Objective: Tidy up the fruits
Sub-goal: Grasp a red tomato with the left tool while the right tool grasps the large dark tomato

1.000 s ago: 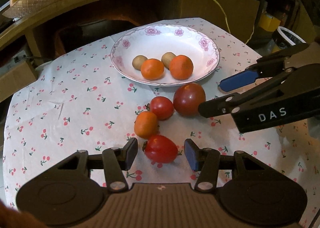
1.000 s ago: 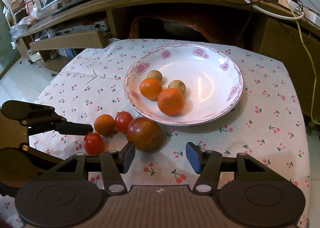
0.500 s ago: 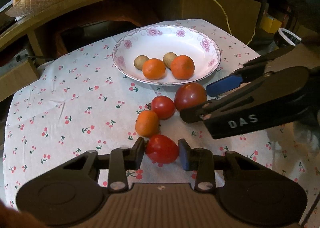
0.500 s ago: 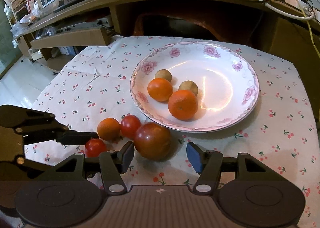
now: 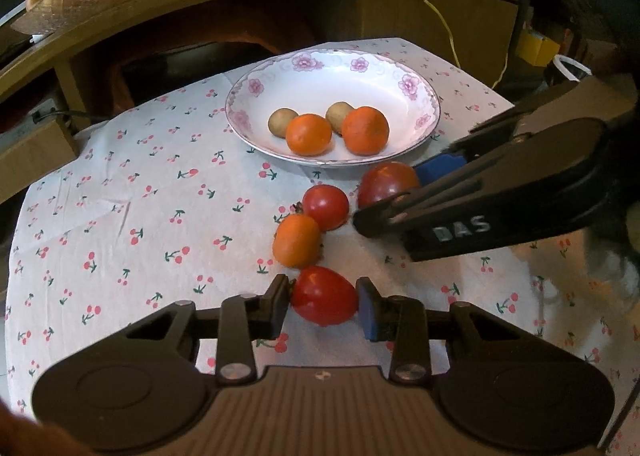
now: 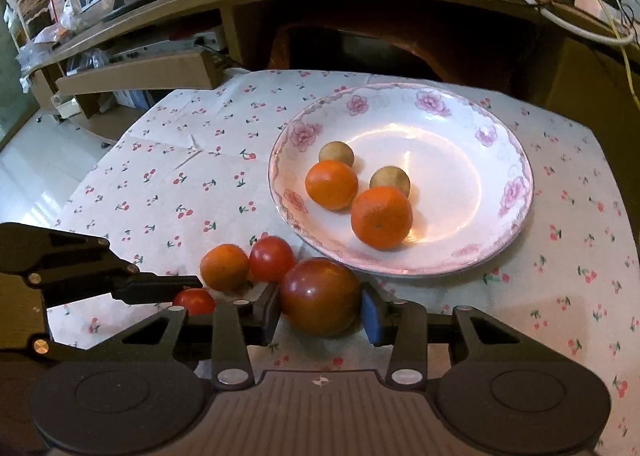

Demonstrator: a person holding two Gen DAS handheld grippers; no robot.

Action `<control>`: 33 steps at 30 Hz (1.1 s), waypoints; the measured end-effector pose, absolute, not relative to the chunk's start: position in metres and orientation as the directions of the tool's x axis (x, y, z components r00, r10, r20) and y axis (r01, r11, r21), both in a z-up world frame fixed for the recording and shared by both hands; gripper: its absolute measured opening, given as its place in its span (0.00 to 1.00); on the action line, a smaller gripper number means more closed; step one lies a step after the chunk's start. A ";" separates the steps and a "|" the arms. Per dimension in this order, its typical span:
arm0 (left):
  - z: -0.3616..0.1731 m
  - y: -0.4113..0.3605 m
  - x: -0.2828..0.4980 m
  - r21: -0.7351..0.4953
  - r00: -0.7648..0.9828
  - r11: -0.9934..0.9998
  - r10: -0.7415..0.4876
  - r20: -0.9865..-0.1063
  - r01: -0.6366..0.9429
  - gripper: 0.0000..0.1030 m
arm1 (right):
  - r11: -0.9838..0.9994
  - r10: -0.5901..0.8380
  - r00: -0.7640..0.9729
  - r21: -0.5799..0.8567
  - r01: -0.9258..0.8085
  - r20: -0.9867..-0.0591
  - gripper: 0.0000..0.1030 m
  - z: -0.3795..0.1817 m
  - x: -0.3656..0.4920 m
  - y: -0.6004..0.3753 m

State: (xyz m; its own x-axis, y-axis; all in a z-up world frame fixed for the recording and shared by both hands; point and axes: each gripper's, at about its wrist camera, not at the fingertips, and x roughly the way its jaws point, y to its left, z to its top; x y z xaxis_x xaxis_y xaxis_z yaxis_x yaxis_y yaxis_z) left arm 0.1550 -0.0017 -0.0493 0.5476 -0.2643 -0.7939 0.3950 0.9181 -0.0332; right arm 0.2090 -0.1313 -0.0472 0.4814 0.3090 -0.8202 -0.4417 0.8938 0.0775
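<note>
Both grippers have closed in since a second ago: my left gripper (image 5: 323, 306) clamps the small red tomato (image 5: 323, 301), my right gripper (image 6: 320, 310) brackets the dark tomato (image 6: 320, 296), pads touching. Floral plate (image 6: 508, 216) lies straight ahead, nearer the right.

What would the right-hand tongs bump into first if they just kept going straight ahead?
The big dark tomato already sits between the right tongs, so they would push it first. Just beyond it is the rim of the flowered plate, though depth is hard to judge.
</note>
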 end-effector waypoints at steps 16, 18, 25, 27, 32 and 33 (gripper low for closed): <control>-0.045 -0.046 0.128 0.021 0.520 0.854 -0.298 -0.800 0.520 0.40 | 0.962 0.136 0.517 -0.012 -0.273 -0.845 0.40 -0.039 0.119 -0.185; -0.044 -0.049 0.125 0.030 0.526 0.861 -0.282 -0.802 0.508 0.40 | 0.964 0.128 0.526 -0.020 -0.266 -0.841 0.40 -0.040 0.117 -0.185; -0.046 -0.054 0.120 0.069 0.565 0.875 -0.246 -0.788 0.478 0.42 | 0.961 0.143 0.527 -0.009 -0.276 -0.838 0.43 -0.043 0.123 -0.183; -0.045 -0.057 0.121 0.081 0.570 0.878 -0.234 -0.788 0.472 0.43 | 0.961 0.157 0.527 0.006 -0.276 -0.835 0.42 -0.044 0.123 -0.186; -0.044 -0.060 0.122 0.102 0.581 0.886 -0.205 -0.788 0.452 0.48 | 0.959 0.178 0.513 0.030 -0.283 -0.840 0.45 -0.042 0.122 -0.190; -0.045 -0.060 0.122 0.106 0.583 0.888 -0.200 -0.787 0.448 0.50 | 0.958 0.185 0.509 0.038 -0.284 -0.841 0.46 -0.041 0.122 -0.192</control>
State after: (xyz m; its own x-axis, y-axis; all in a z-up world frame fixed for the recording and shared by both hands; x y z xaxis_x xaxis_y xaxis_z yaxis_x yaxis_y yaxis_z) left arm 0.1220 -0.0604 -0.0447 0.5829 -0.2002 -0.7875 0.4483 0.8876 0.1062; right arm 0.1220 -0.1917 -0.0411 0.5087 0.1847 -0.8409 -0.2844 0.9579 0.0384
